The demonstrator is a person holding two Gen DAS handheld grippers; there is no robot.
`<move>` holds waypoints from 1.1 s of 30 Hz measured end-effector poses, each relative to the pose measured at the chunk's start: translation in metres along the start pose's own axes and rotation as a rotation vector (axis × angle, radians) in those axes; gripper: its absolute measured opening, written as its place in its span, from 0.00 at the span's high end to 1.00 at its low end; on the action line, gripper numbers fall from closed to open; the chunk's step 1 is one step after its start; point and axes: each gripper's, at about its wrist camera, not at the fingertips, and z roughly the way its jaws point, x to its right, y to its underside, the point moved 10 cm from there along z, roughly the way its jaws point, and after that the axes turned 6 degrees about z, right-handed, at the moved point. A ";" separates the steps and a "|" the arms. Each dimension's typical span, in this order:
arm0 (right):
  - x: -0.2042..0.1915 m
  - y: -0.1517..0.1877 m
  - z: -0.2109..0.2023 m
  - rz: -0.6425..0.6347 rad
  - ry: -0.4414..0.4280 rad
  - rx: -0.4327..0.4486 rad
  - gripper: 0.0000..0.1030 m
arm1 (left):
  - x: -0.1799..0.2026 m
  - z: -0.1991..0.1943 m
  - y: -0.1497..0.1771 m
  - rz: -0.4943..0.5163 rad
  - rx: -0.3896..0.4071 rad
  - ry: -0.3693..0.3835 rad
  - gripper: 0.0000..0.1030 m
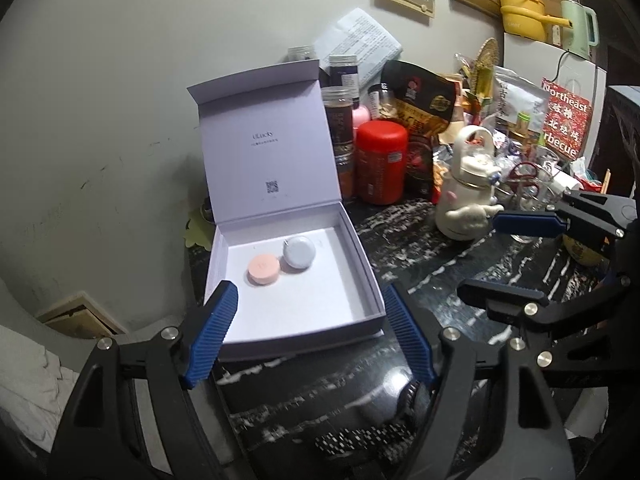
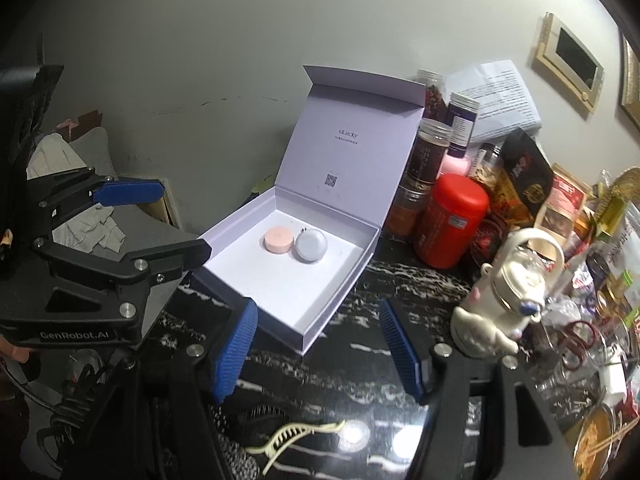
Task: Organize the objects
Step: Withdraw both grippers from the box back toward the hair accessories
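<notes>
A white gift box (image 1: pixel 360 264) (image 2: pixel 340 280) stands with its lid up on the black marbled table. Inside lie a pink round case (image 1: pixel 263 269) (image 2: pixel 278 240) and a grey round case (image 1: pixel 299 253) (image 2: pixel 311 245), side by side. My left gripper (image 1: pixel 312 320) hovers over the box's front edge, open, nothing between its blue pads. It also shows at the left of the right wrist view, left gripper (image 2: pixel 184 220). My right gripper (image 2: pixel 318 344) is open and empty, just short of the box's near corner; right gripper (image 1: pixel 480 258). A wristwatch (image 1: pixel 400 404) and a cream hair claw (image 2: pixel 296 432) lie on the table below the grippers.
Behind and right of the box stand a red canister (image 1: pixel 380 162) (image 2: pixel 452 220), spice jars (image 1: pixel 340 128), snack bags (image 1: pixel 424 104) and a white figure-shaped bottle (image 1: pixel 468 200) (image 2: pixel 508 296). Glassware and clutter fill the far right. A wall rises behind the box.
</notes>
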 end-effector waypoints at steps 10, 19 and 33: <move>-0.006 0.039 -0.016 0.024 -0.010 -0.026 0.35 | 0.021 -0.016 0.036 -0.020 -0.047 0.024 0.25; -0.013 0.073 -0.019 0.043 -0.031 -0.053 0.35 | 0.035 -0.026 0.066 -0.030 -0.068 0.018 0.25; -0.015 0.129 -0.015 0.073 -0.046 -0.111 0.35 | 0.060 -0.025 0.112 -0.061 -0.116 0.062 0.25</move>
